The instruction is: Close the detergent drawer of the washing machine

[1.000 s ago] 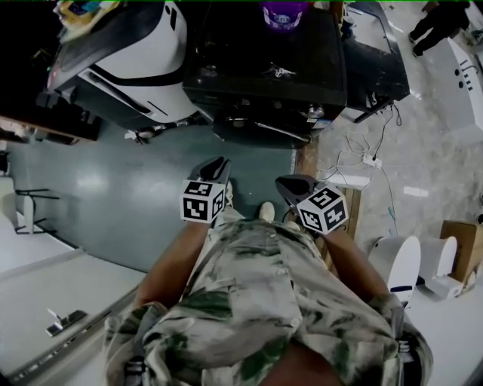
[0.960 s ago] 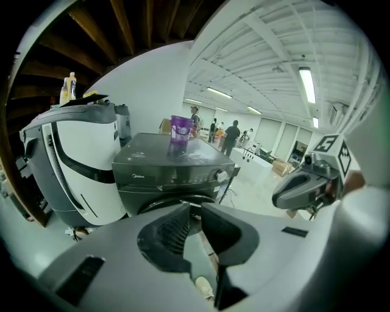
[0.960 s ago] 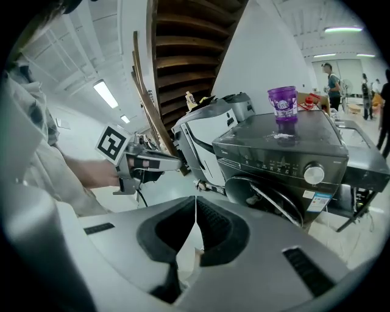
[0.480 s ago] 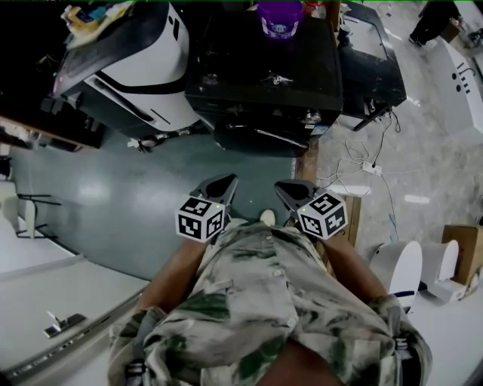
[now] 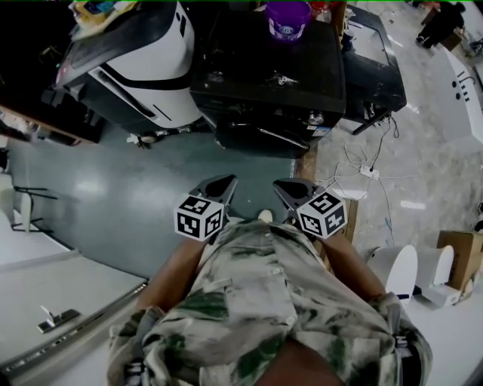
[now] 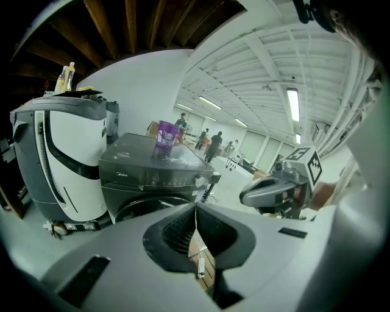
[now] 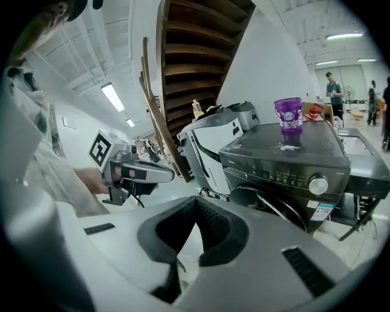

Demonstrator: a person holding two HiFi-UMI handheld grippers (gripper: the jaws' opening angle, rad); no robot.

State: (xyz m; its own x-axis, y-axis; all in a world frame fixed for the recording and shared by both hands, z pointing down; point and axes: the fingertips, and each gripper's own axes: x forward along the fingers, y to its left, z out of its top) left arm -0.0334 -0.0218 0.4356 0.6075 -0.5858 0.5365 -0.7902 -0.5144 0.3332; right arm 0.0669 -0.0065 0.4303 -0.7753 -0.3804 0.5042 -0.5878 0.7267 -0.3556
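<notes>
Left gripper (image 5: pixel 219 184) and right gripper (image 5: pixel 290 187) — jaws closed, empty — hang well apart from the washer (image 5: pixel 266 71). Its drawer (image 6: pixel 125 177), at the panel's left end, looks flush; if not home, push its face squarely with closed tips.

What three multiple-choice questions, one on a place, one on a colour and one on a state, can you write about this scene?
1. Where does the cup stand?
A. on the floor
B. on the washing machine
C. in a box
2. What colour is the cup?
A. purple
B. green
C. orange
3. How is the right hand-held gripper?
A. wide open
B. shut on the cup
C. shut, empty
Answers: 1 B, it stands on the dark top; 2 A, its body is purple; 3 C, its jaws meet on nothing.
</notes>
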